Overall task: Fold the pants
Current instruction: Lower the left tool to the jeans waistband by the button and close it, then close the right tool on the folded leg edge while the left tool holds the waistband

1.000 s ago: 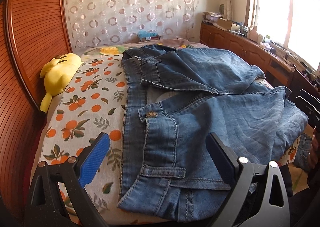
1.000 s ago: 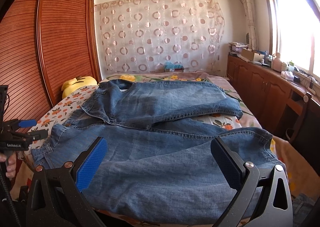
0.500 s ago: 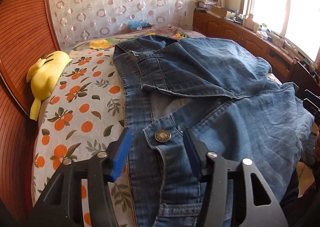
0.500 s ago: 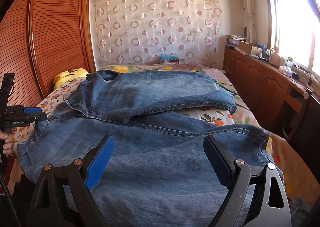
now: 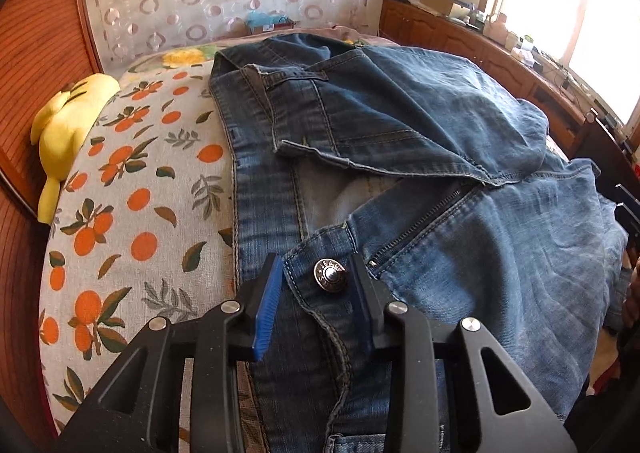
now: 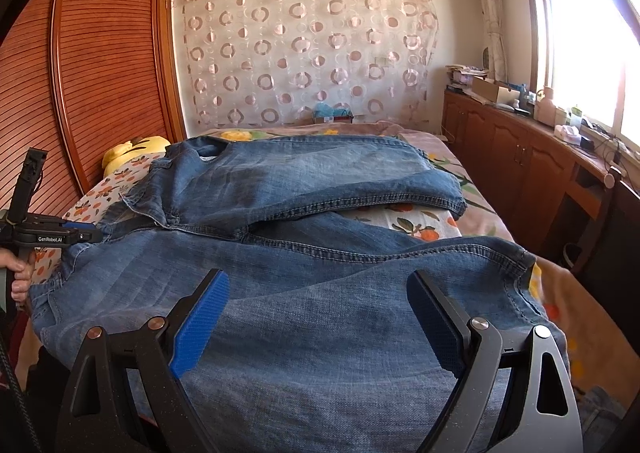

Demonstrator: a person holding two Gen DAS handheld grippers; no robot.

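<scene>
Blue jeans (image 5: 420,157) lie spread across the bed, fly open, one leg folded over the other. My left gripper (image 5: 316,281) is at the waistband, its jaws narrowed around the flap with the metal button (image 5: 329,274), not fully shut. In the right wrist view the jeans (image 6: 320,213) fill the bed and the left gripper (image 6: 80,236) shows at the far left by the waistband. My right gripper (image 6: 320,313) is open above the near leg, holding nothing.
The bed sheet (image 5: 132,189) has an orange-fruit print. A yellow plush toy (image 5: 68,121) lies against the wooden wardrobe (image 6: 100,73) at the left. A wooden cabinet (image 6: 520,157) with clutter runs under the window on the right.
My left gripper has moved forward to the waistband and its jaws have narrowed around the button flap. My right gripper has dropped closer to the near leg and stays open.
</scene>
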